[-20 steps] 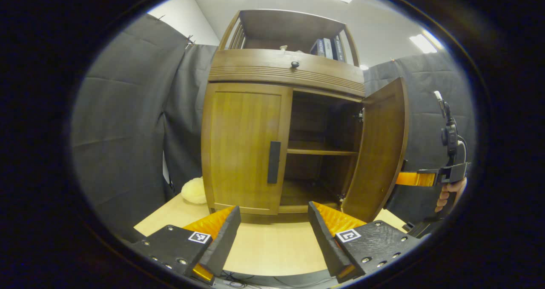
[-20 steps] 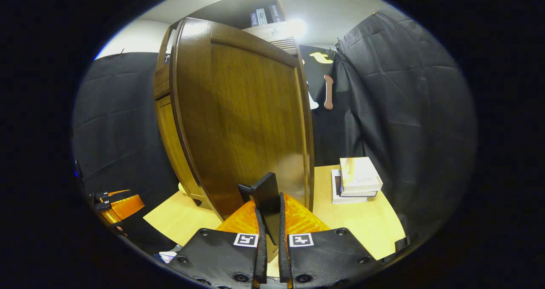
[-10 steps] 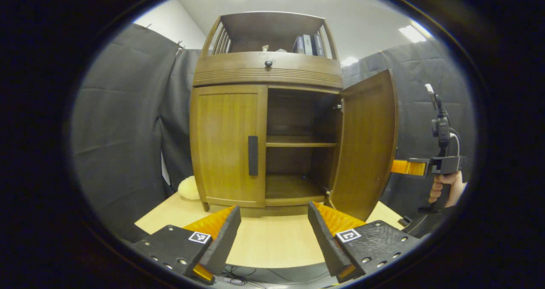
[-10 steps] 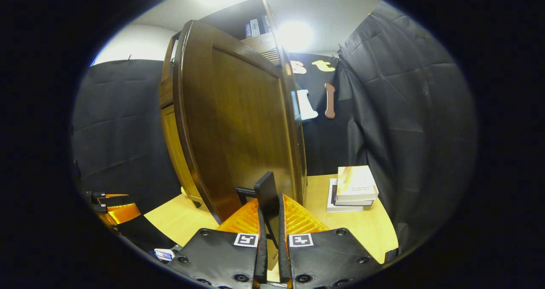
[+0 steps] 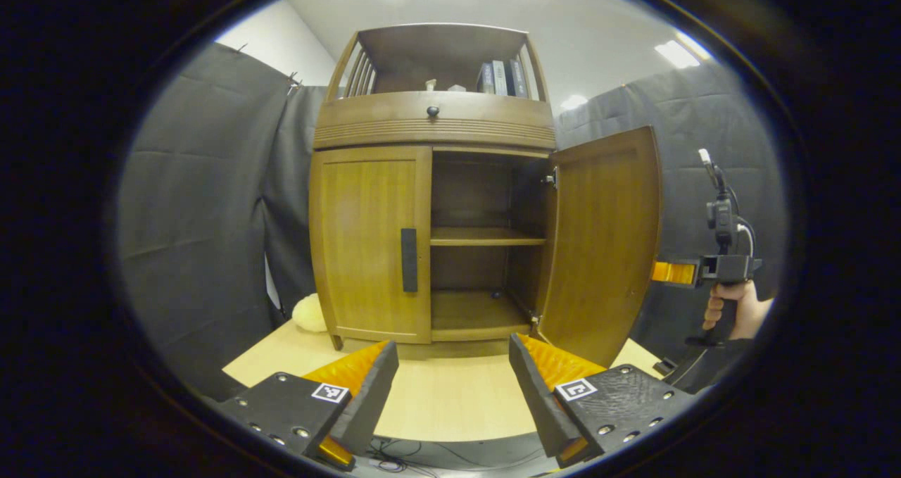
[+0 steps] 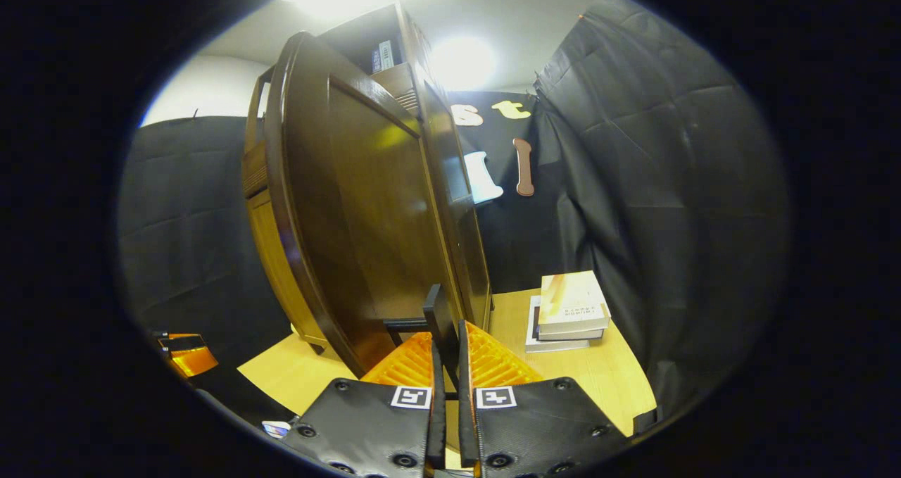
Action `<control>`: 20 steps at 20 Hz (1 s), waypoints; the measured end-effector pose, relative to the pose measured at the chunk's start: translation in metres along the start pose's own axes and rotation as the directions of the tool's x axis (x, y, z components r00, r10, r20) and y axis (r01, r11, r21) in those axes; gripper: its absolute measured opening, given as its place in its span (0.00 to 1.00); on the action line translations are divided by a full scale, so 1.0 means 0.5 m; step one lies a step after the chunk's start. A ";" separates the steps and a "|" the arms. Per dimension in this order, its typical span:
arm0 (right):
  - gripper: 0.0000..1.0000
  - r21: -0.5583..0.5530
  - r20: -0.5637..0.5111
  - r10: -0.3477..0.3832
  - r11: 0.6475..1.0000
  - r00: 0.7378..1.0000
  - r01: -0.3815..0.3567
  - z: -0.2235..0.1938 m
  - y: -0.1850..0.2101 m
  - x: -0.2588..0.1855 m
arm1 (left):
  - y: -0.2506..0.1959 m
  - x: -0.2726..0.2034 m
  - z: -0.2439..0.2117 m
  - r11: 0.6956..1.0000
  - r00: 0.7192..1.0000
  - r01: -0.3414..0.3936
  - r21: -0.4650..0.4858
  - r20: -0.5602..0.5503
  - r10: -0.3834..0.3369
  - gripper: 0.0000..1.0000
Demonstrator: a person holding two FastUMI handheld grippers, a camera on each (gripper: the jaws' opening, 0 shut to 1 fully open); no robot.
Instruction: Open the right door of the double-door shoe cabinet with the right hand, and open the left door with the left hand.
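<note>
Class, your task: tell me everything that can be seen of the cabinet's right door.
The right door is a brown, glossy, wood-look panel with a raised frame, standing upright and swung wide open on hinges at the cabinet's right side, baring two inner shelves. Its lower corner hangs above the pale table. In the right gripper view, a black handle juts from its outer face, and the right gripper has its jaws shut on that handle. The left door beside it is closed.

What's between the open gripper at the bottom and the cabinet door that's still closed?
In the left gripper view, only bare tabletop lies between the left gripper and the closed left door; nothing stands in the way.
</note>
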State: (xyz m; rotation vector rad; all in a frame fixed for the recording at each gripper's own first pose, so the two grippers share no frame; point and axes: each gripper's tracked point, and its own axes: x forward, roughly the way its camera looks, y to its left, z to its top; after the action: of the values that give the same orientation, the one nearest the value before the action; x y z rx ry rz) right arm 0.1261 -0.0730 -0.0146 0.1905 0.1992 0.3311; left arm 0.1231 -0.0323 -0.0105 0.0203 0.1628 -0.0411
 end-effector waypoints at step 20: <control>0.02 0.067 -0.102 -0.230 0.969 0.968 0.237 -0.078 -0.011 -0.135 | 0.021 0.004 -0.017 0.995 0.999 0.023 -0.101 -0.025 -0.025 0.90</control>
State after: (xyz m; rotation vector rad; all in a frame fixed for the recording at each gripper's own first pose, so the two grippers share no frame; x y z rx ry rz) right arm 0.0563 -0.0952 -0.0424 0.2271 0.3250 0.0972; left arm 0.1242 -0.0217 -0.0190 -0.0815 0.1910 -0.0568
